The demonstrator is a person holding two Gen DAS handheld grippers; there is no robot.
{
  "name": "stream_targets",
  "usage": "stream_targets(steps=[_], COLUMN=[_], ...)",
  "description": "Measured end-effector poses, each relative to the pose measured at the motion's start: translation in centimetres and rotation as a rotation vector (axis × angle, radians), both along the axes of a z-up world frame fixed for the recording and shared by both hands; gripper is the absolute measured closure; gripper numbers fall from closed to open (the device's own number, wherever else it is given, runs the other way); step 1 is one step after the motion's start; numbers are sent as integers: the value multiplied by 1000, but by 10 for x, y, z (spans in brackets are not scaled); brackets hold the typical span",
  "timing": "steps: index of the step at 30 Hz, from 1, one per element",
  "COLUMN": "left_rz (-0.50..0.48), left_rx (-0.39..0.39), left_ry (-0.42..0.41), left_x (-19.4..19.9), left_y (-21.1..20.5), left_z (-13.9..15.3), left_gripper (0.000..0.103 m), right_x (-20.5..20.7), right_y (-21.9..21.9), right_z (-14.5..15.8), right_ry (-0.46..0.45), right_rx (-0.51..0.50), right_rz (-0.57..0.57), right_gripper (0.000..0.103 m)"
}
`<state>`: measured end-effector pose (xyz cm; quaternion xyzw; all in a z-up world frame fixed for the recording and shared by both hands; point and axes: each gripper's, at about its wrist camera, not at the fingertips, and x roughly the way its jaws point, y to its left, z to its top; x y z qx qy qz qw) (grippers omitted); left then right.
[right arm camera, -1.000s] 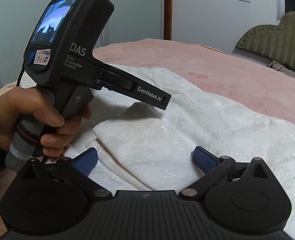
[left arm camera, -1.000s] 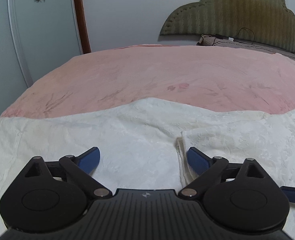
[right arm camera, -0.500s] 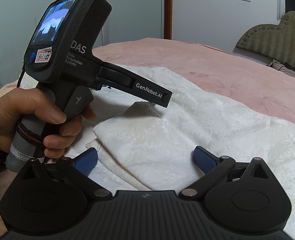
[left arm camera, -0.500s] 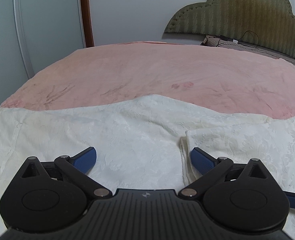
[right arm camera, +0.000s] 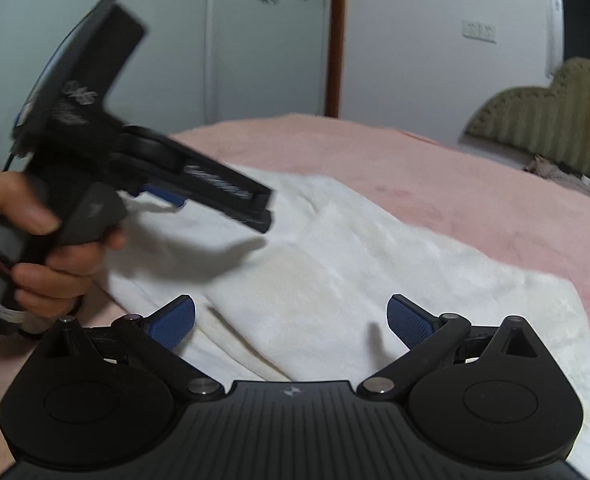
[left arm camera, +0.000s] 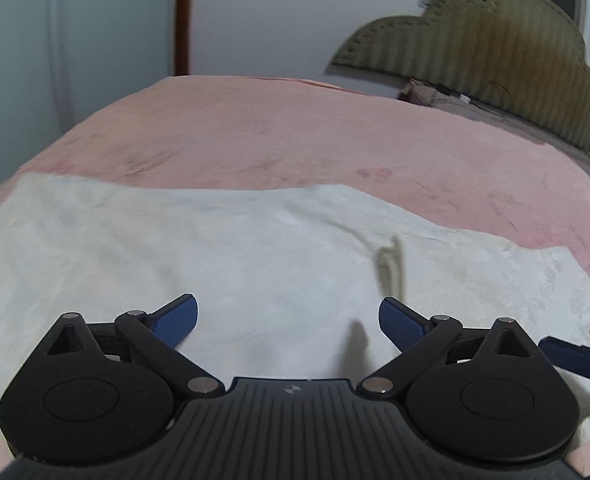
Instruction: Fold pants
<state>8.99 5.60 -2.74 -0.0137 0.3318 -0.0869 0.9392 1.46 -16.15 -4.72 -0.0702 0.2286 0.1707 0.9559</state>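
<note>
The white pants (left arm camera: 231,256) lie flat across the near part of a pink bed, with a folded layer on top to the right (right arm camera: 315,280). My left gripper (left arm camera: 287,322) is open and empty, held just above the cloth left of the fold's edge (left arm camera: 389,268). My right gripper (right arm camera: 291,322) is open and empty above the folded layer. The left gripper's body and the hand holding it show blurred in the right wrist view (right arm camera: 95,168). A blue fingertip of the right gripper shows at the right edge of the left wrist view (left arm camera: 571,356).
The pink bedspread (left arm camera: 295,140) stretches beyond the pants. An olive padded headboard (left arm camera: 495,48) stands at the far right with pillows and a cable below it. White walls, a wardrobe door (right arm camera: 215,40) and a brown door frame (right arm camera: 333,40) stand behind the bed.
My left gripper has swung left and lifted a little, blurring its view; the fold's edge now lies further right. My right gripper has shifted slightly. Both stay open.
</note>
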Motion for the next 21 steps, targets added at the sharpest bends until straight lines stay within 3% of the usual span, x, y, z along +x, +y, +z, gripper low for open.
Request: stream_targets(steps=[5,10,13,16,18,21], left_rz=[181,337,382,375,325,259], left_rx=[-23,-121,-216,-364,-514,-732], left_ry=[-39,-19,26,103,163,253], left_x=[-31,-57,-63,-62,-58,-45], left_y=[77,153,188,217,229,237], left_z=[22,40,38,26,14,-9], left_gripper=[6,6,7,8,8,6], right_x=[3,6,9,12,14,20], right_y=[62,138,175,198,207,223], right_z=[8,4,-9,-24,-28,-32], right_ry=[-80,-173,-181,-186,-217,-240], right_rx=[-112,-309,-421,-518,-563,-623], right_rz=[191,376,441,465,459,460], right_gripper=[0,1,17,33,34,50])
